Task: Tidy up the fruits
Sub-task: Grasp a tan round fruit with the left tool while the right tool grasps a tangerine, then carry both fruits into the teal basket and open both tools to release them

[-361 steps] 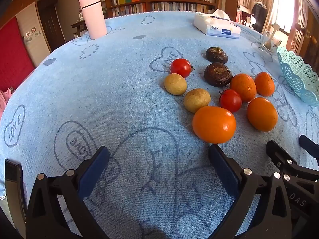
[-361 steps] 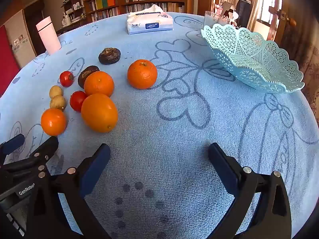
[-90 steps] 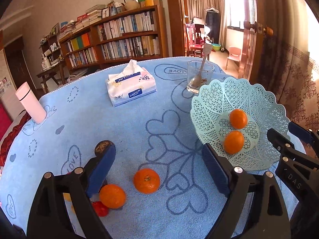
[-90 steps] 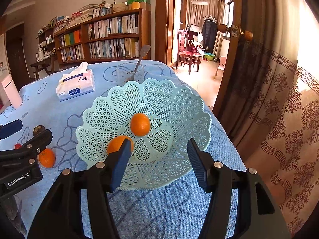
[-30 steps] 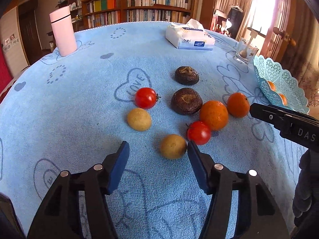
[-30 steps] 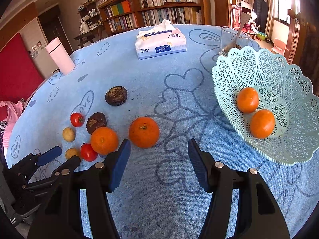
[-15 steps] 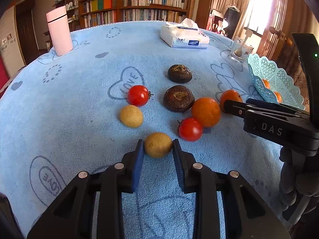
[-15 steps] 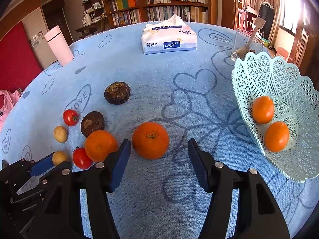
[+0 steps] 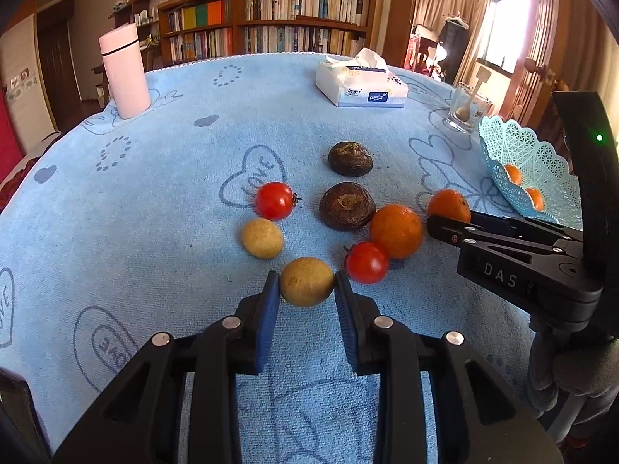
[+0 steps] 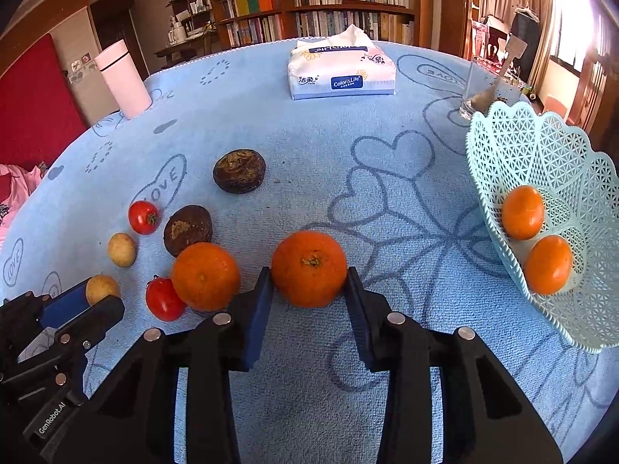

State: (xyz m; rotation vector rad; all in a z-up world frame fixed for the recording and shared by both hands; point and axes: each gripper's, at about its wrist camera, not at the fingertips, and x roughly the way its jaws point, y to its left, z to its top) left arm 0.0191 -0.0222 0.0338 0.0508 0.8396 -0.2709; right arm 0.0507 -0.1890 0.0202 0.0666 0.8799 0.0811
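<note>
My left gripper is shut on a tan round fruit that rests on the blue cloth. My right gripper is shut on an orange on the cloth. Around them lie a second orange, two red tomatoes, another tan fruit and two dark brown fruits. The turquoise lattice basket at the right holds two oranges.
A tissue pack, a pink tumbler and a glass with a spoon stand at the far side of the table. The right gripper's body lies beside the fruit in the left wrist view.
Both grippers have moved forward and down. The left jaws have closed on the tan fruit and the right jaws on the orange.
</note>
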